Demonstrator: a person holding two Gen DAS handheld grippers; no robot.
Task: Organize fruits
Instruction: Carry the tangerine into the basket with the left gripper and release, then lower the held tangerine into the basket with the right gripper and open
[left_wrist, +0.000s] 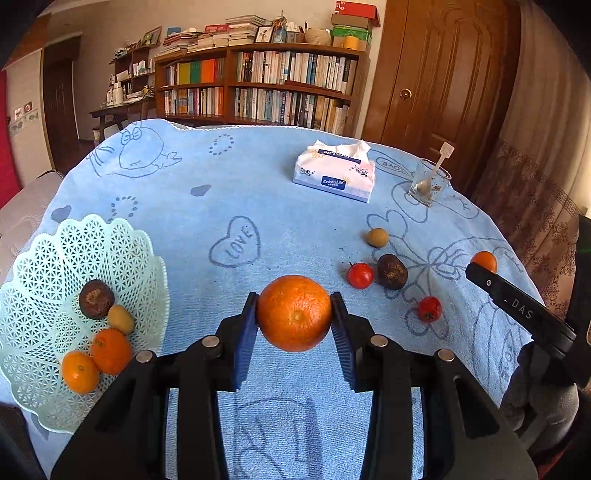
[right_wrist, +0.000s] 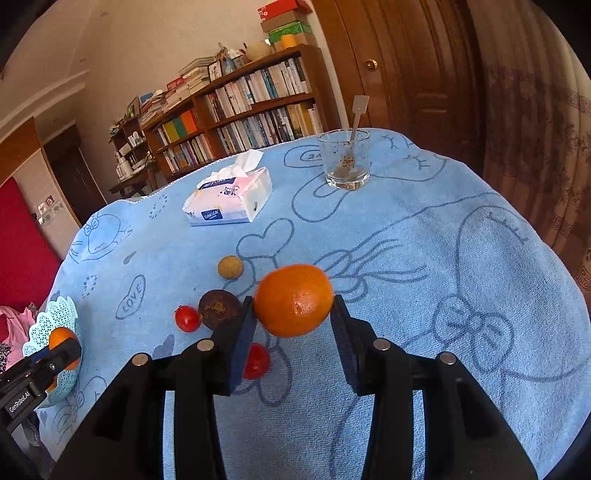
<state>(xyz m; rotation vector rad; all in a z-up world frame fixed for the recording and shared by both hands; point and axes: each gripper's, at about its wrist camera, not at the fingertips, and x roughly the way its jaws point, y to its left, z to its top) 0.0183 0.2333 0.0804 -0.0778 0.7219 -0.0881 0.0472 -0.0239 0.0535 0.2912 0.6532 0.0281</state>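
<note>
My left gripper (left_wrist: 294, 295) is shut on a large orange (left_wrist: 294, 317), held over the blue cloth just right of the pale green lattice basket (left_wrist: 55, 251). The basket holds a dark brown fruit (left_wrist: 96, 299), a small yellow fruit (left_wrist: 121, 318) and two small oranges (left_wrist: 110, 350). My right gripper (right_wrist: 293, 299) is shut on a small orange (right_wrist: 293, 300). Left of it on the cloth lie a tan round fruit (right_wrist: 230, 267), a dark brown fruit (right_wrist: 218, 309) and two red tomatoes (right_wrist: 187, 319); one tomato (right_wrist: 258, 360) is partly hidden by my finger.
A tissue pack (left_wrist: 334, 175) lies at the back of the table. A glass with a spoon in it (left_wrist: 428, 182) stands at the back right. The blue cartoon-print cloth (left_wrist: 258, 192) covers the round table. A bookshelf and a wooden door stand behind.
</note>
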